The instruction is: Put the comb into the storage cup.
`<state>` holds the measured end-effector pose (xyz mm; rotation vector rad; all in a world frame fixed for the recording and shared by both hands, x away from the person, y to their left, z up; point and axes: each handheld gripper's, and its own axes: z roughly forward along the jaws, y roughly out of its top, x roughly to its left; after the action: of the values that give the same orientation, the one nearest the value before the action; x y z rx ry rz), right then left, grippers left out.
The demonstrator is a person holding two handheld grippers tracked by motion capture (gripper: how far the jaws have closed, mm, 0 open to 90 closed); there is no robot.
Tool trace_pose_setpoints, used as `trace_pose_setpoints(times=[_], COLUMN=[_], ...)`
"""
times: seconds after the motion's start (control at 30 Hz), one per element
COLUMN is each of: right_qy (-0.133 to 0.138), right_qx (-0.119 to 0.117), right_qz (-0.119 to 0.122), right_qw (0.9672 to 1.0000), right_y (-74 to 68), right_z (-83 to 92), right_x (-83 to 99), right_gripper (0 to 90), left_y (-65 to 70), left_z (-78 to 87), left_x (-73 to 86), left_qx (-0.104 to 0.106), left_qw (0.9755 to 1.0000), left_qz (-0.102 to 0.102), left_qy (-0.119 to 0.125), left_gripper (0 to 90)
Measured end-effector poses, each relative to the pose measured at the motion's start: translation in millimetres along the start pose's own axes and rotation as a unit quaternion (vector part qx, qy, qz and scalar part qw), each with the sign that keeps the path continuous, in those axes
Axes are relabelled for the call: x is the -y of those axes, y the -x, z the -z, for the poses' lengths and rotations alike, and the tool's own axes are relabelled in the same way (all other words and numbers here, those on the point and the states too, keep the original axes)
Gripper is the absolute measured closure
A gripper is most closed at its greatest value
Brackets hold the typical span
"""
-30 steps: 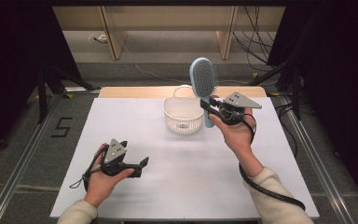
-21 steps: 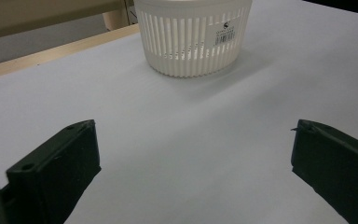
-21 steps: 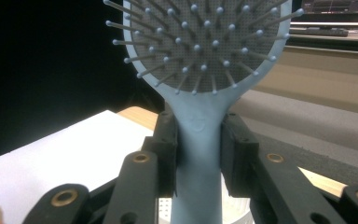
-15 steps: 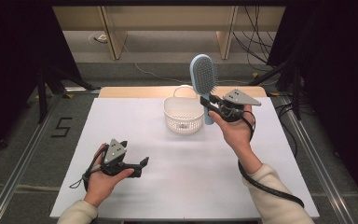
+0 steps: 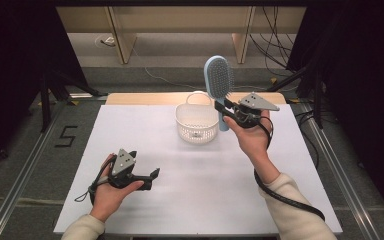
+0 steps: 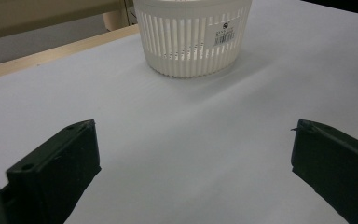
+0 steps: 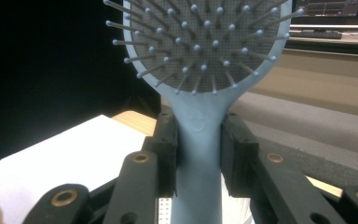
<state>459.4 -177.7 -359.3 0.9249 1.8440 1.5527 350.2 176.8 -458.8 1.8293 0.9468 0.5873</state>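
White table (image 5: 290, 200): blue hairbrush (image 5: 219, 82) held upright by handle in right gripper (image 5: 230, 111), just right of far basket (image 5: 196, 122); left gripper (image 5: 152, 176) wide open, empty, near left

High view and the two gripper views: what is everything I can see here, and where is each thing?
hairbrush: one, light blue, upright beside the basket, handle clamped in the right gripper
basket: one, white, slotted, far middle of the table
table: one, white top
number 5: one, black, on the floor at left
wooden frame: pale, beyond the table
left gripper: one, black, near left, fingers wide apart with nothing between
right gripper: one, black, fingers pressed on the brush handle
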Motion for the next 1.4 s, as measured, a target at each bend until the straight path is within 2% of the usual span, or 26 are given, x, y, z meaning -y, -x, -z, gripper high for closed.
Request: trace_pose_setpoints(times=[1.4], right_qy=[0.002], right_qx=[0.01], right_qz=[0.001], right_qw=[0.9999], right_y=[3.5], right_z=[-11.1], right_x=[-6.2], right_gripper=[70.7], left_y=[-0.1], left_z=[-0.4], left_x=[-0.1], left_qx=[0.001], left_qw=[1.0], left_qz=[0.0], left_qy=[0.0], left_gripper=[0.4])
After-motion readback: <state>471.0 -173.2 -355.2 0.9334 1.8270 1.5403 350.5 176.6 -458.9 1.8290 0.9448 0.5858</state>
